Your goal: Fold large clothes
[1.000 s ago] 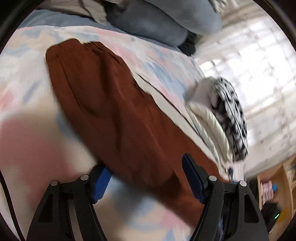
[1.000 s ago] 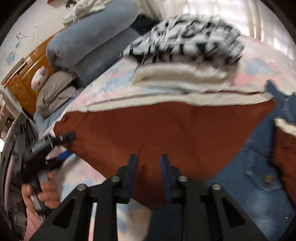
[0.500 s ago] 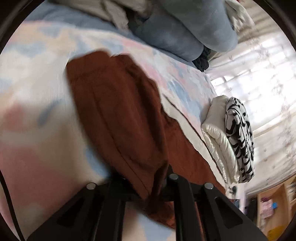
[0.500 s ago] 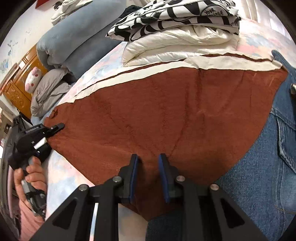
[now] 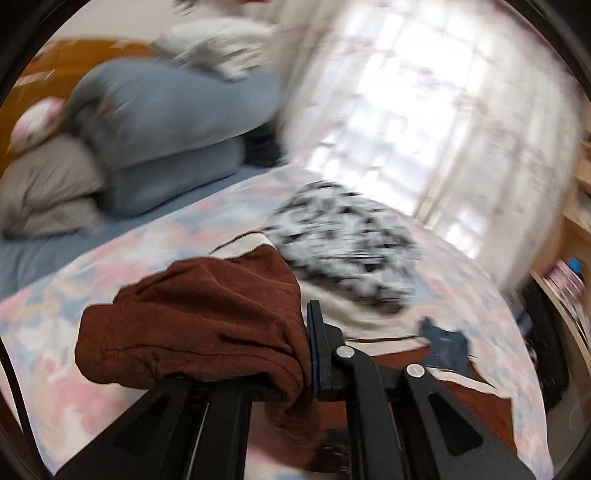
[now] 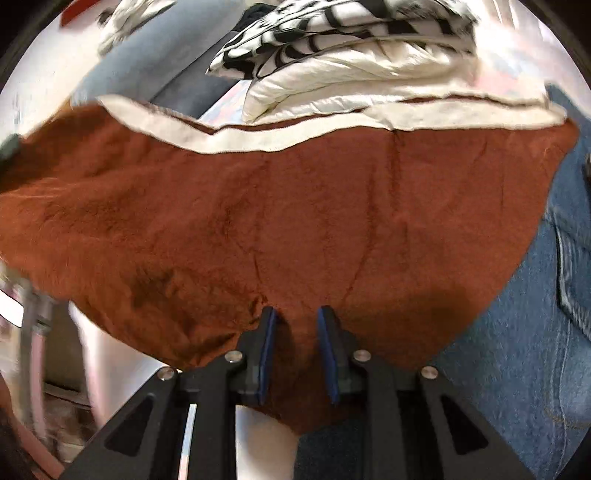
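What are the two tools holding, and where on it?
Both hold the brown garment: the left tool pinches a bunched-up end, the right tool grips its near edge.

Bright curtained window (image 5: 424, 110); wooden headboard (image 5: 66, 62)

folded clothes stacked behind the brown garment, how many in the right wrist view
2: a black-and-white patterned piece on top, and a cream puffy one directly under it. More may be hidden beneath or behind.
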The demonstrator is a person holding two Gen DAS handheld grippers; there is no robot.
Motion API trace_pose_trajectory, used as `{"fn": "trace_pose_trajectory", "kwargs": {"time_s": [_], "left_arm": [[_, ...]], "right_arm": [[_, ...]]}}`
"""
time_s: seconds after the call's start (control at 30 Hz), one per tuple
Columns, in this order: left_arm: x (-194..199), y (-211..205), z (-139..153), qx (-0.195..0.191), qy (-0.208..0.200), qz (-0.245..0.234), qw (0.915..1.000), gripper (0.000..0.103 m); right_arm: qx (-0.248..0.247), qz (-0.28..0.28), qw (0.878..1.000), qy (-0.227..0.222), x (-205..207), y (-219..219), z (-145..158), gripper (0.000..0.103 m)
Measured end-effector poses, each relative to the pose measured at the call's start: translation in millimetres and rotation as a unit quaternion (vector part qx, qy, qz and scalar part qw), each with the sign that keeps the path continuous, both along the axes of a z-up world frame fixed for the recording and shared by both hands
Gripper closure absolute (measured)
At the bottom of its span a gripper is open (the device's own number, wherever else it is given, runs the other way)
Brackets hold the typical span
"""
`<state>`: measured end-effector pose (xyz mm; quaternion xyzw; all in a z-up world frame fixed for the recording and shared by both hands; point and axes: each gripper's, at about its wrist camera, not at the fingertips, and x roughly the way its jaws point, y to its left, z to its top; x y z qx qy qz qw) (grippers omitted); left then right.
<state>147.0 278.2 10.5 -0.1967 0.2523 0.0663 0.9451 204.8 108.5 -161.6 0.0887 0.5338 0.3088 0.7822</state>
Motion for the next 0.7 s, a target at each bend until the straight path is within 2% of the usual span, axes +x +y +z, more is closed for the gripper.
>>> {"fn": "trace_pose_trajectory", "kwargs": {"time_s": [0.1, 0.17, 0.3, 0.4, 0.47, 0.53, 0.6, 0.63, 0.7], "left_arm": [[1.8, -59.8, 23.8, 0.024, -0.023, -0.040, 0.9987, 0.096], [7.4, -95.9, 28.1, 0.027, -0.023, -0.062, 0.9975, 0.096], [24.5, -168.7, 20.4, 0.028, -0.004, -0.106, 0.9939, 0.096], [37.5, -235.1, 1.3, 0.052, 0.011, -0.139, 0.9889, 0.096], [45.4, -286.3, -24.8, 0.089, 0.032, -0.160, 0.9824, 0.096], [50.4, -332.5, -61.5, 0.127, 0.072, -0.186, 0.9715, 0.092], [51.3, -357.1, -94.1, 0.141, 0.117, -0.213, 0.9597, 0.090], [51.4, -371.1, -116.7, 0.144, 0.151, -0.229, 0.9508, 0.089], [49.4, -383.9, -140.5, 0.152, 0.185, -0.240, 0.9408, 0.082]], "right_arm": [[0.034, -0.033, 0.999, -0.007, -5.0, -36.3, 20.6, 0.080], [0.050, -0.059, 0.997, -0.024, -12.8, -74.1, 35.6, 0.080], [0.037, -0.138, 0.988, -0.052, -30.4, -171.0, 53.7, 0.080], [0.030, -0.204, 0.977, -0.057, -49.1, -246.4, 58.8, 0.080], [0.025, -0.254, 0.965, -0.056, -67.4, -302.6, 58.1, 0.079], [0.021, -0.286, 0.956, -0.057, -80.7, -338.1, 54.7, 0.079], [0.022, -0.316, 0.947, -0.052, -92.6, -370.4, 45.8, 0.079], [0.026, -0.324, 0.945, -0.048, -97.2, -381.1, 41.6, 0.079], [0.038, -0.335, 0.941, -0.032, -101.0, -396.6, 29.7, 0.079]]}}
